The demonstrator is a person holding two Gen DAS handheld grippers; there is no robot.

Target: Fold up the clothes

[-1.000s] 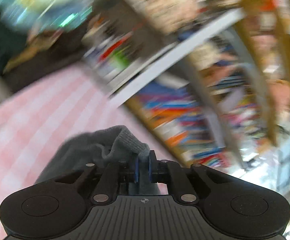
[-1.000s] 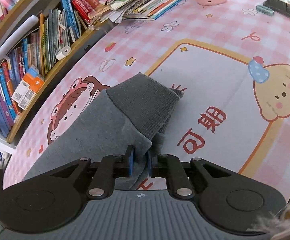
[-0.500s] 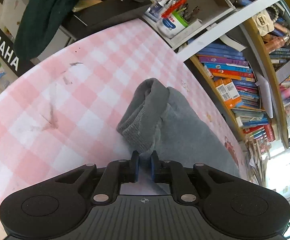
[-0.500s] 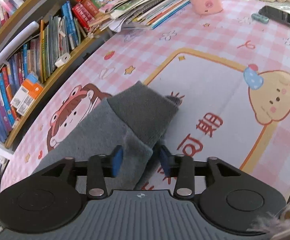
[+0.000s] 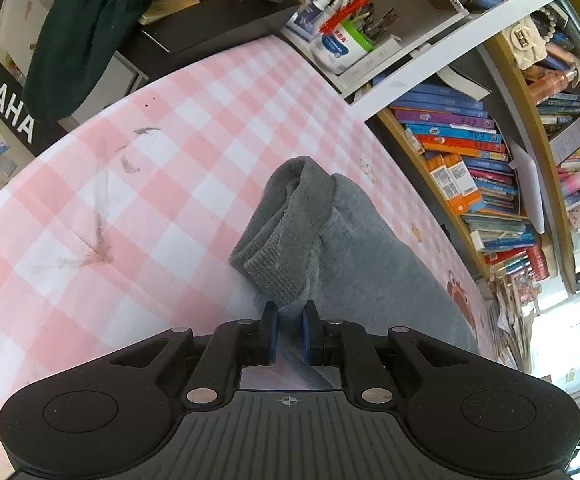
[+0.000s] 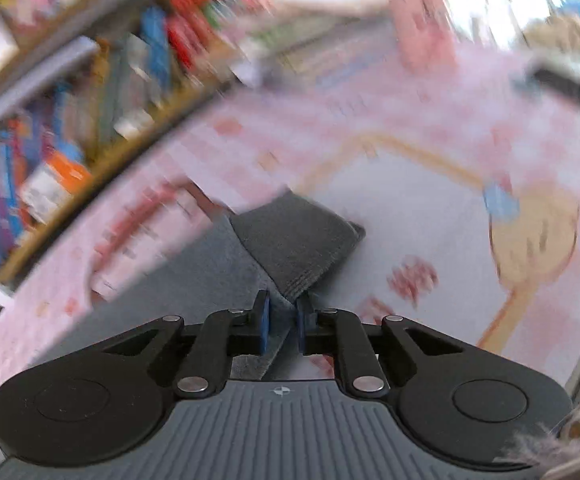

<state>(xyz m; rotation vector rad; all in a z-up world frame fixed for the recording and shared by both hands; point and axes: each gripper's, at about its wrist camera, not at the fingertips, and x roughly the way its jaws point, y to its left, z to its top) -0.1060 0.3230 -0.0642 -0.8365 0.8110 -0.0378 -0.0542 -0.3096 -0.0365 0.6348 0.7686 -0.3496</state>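
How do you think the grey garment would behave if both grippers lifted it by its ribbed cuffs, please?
The grey garment would probably sag between the grips: its cloth already slumps in soft folds. It seems thick and fleecy, so likely not slippery. The ribbed cuff bunches readily and may stretch.

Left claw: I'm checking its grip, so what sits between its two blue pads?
In the left wrist view, a fold of the grey garment by its ribbed cuff sits between the left claw pads, pinched.

Grey garment [image 5: 354,248], pink-checked tablecloth [image 5: 178,184]
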